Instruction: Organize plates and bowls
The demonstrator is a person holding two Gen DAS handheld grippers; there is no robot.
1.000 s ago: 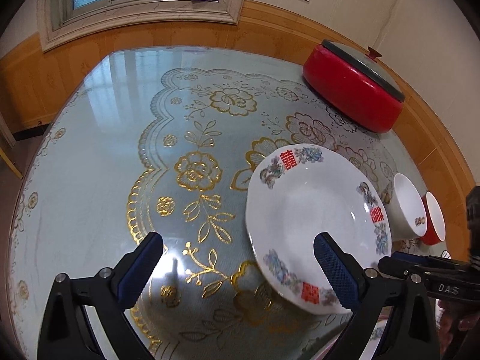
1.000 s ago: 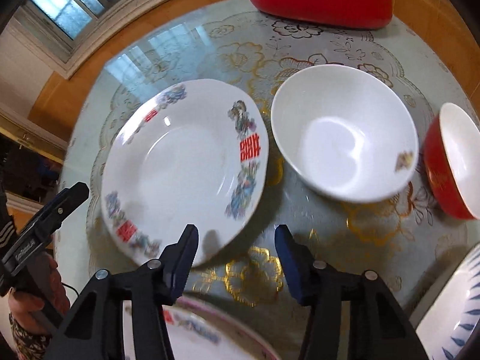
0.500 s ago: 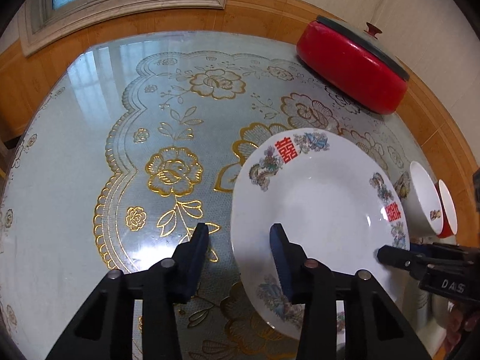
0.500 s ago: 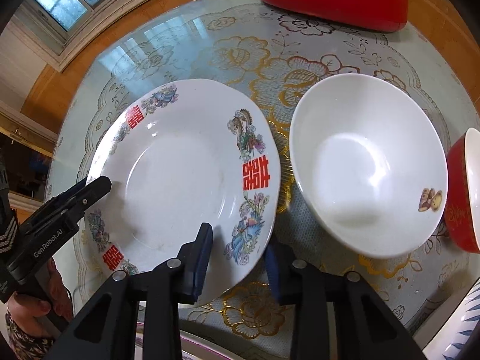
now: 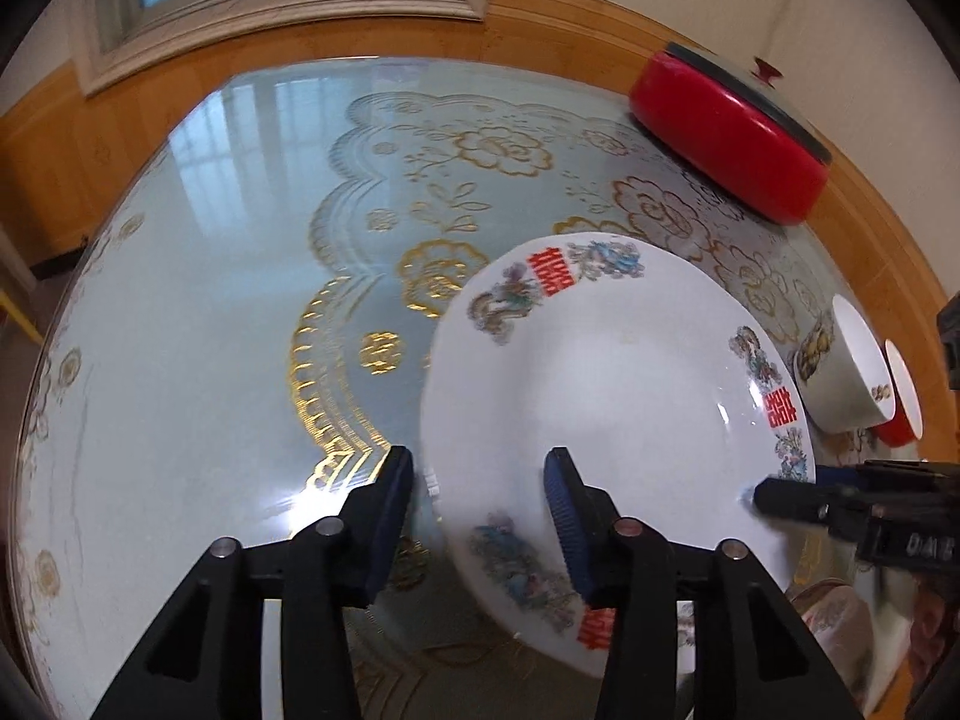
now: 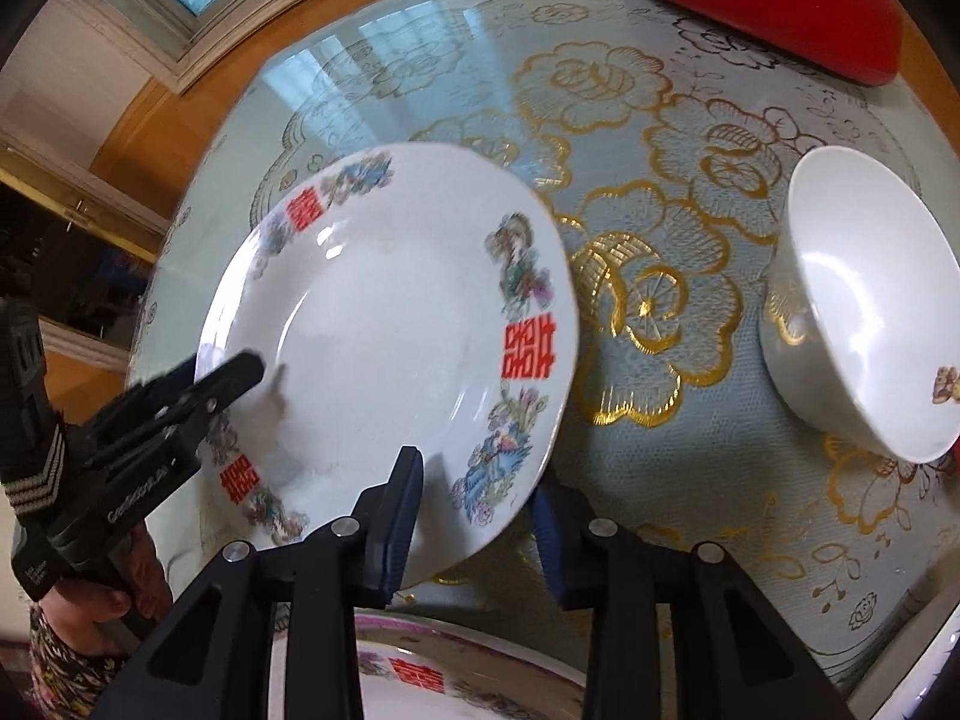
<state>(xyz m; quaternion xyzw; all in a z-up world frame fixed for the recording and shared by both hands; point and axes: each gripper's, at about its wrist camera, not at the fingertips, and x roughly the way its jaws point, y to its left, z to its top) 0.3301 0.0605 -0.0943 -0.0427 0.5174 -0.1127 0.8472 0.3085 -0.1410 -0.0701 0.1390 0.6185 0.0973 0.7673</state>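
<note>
Glazed plate [image 5: 630, 372] up off the worktop [image 5: 210, 300] and tilted, near the front edge, pinched at two opposite spots on its rim. Left claw [image 5: 480, 510] narrowed onto the near-left rim, one finger above and one below; right claw [image 6: 477, 516] narrowed the same way across the rim on the other side.

Probably stiff, fairly heavy for its thinness, slick with glaze, and brittle at the lip: liable to chip on any knock and to slide out of a pinch if tipped too steeply. Best taken well in on the flat decorated band, not the very lip, and kept close to level, with both grips moving together.

Wide bare cloth to the left and toward the window. Tighter on the right: white bowl [image 6: 858, 312] near the plate, apart from it, and a red bowl [image 5: 900, 396] just behind that. Red pot [image 5: 732, 138] well away at the far edge. Second plate [image 6: 420, 672] directly below the right claw, near the worktop's front edge; worth minding rim against rim there.
</note>
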